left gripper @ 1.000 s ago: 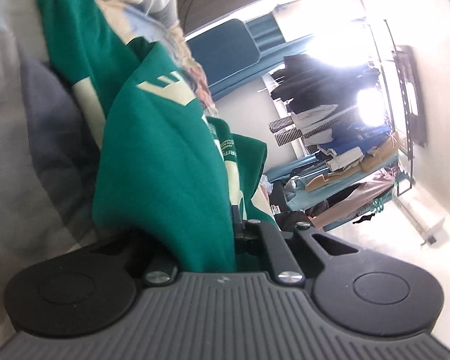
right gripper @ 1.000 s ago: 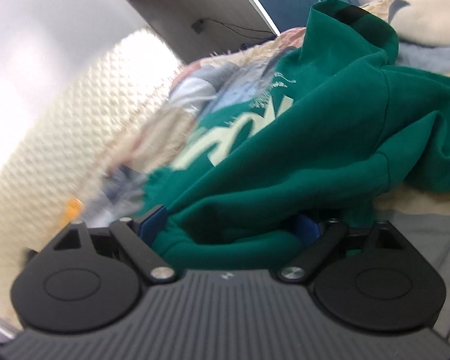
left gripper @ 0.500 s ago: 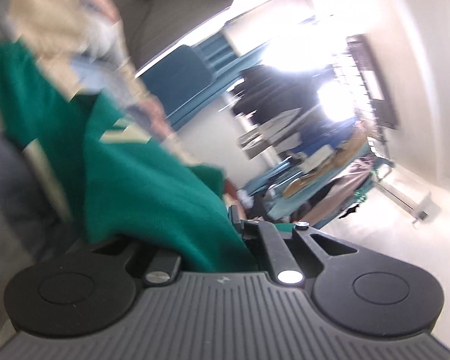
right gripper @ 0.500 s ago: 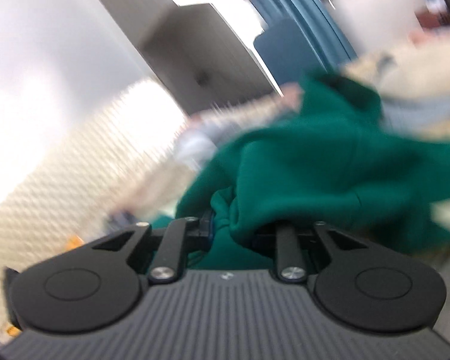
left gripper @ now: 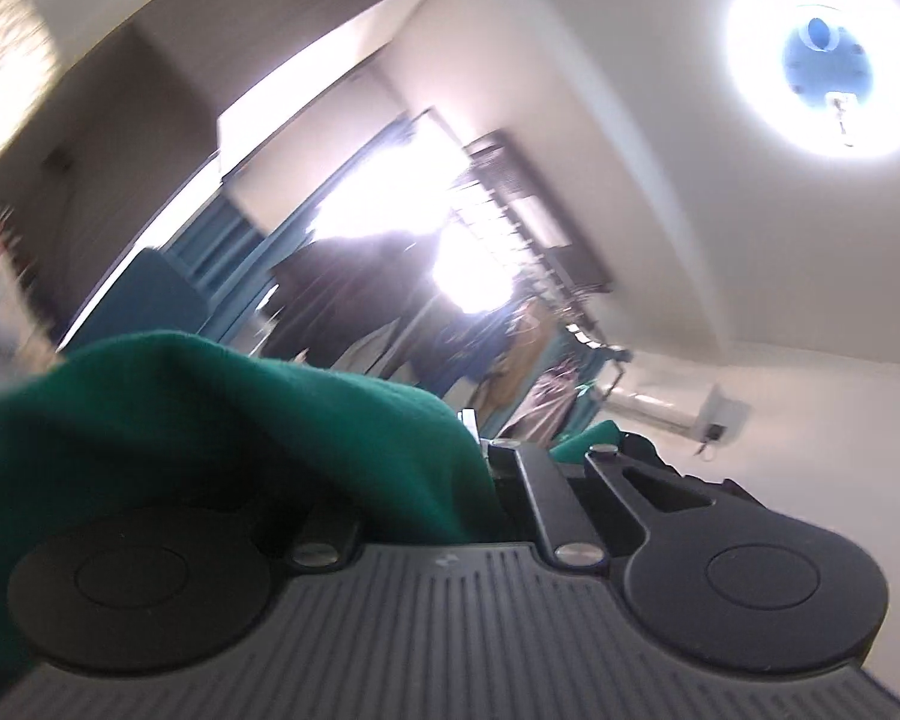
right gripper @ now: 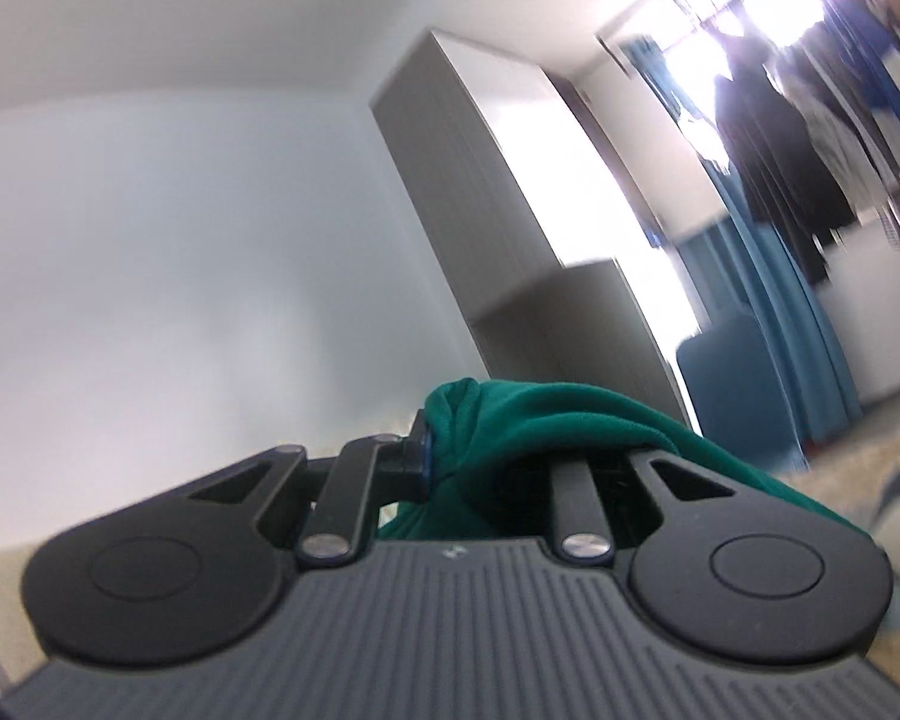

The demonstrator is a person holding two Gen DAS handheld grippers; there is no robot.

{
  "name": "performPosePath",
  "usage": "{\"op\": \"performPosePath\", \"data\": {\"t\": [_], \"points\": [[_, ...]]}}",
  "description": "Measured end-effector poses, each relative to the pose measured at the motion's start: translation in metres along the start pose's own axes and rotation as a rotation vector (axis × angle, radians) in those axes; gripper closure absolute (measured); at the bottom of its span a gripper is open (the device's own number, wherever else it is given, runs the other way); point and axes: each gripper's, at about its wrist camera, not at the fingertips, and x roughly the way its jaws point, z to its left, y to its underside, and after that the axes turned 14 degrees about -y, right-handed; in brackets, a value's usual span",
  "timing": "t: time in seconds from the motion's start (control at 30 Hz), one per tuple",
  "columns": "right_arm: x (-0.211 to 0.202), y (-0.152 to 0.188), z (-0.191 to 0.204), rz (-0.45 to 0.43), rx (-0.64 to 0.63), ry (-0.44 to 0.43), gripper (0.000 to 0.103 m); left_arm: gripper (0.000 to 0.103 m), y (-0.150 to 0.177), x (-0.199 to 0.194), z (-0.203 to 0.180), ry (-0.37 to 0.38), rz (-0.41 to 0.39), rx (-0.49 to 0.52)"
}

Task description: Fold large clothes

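Two grips on one garment: your left gripper [left gripper: 480, 444] is clamped right down on the green top [left gripper: 222, 420], and your right gripper [right gripper: 486, 456] is closed on a thicker bunch of the same fabric [right gripper: 510, 420], fingers narrowly apart with cloth pinched between them. The top hangs from both, up in the air; both cameras point at walls and ceiling.

Handling, as a judgement: soft, thick knit, limp, moderately heavy for clothing. It will sag between your hands and swing if you move fast. Not fragile, not slippery. Best held at seams or corners such as shoulders or hem; a bunched grab like the right one may let layers slip.

Hard to make out: which part of the top each gripper holds. Most of the garment falls below both views. The bed or other laying place is not shown clearly. The clothes rack [left gripper: 510, 324] by the window is blurred and overexposed.
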Motion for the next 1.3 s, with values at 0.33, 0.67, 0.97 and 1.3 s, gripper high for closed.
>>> {"op": "performPosePath", "data": {"t": [0.33,0.67,0.97,1.3], "points": [[0.03,-0.145,0.059,-0.155,-0.198,-0.088,0.082,0.097,-0.129,-0.016,-0.15,0.153,-0.133,0.145],[0.091,-0.139,-0.012,-0.015,-0.218,0.096,0.081,0.096,-0.117,0.041,-0.106,-0.001,-0.031,0.158],[0.137,0.036,-0.19,0.189,-0.134,0.279,0.081,0.096,0.005,0.176,0.104,-0.263,0.135,0.132],[0.185,0.235,-0.387,0.337,-0.103,0.446,0.08,0.096,0.155,0.377,0.335,-0.454,0.305,0.182]]}}
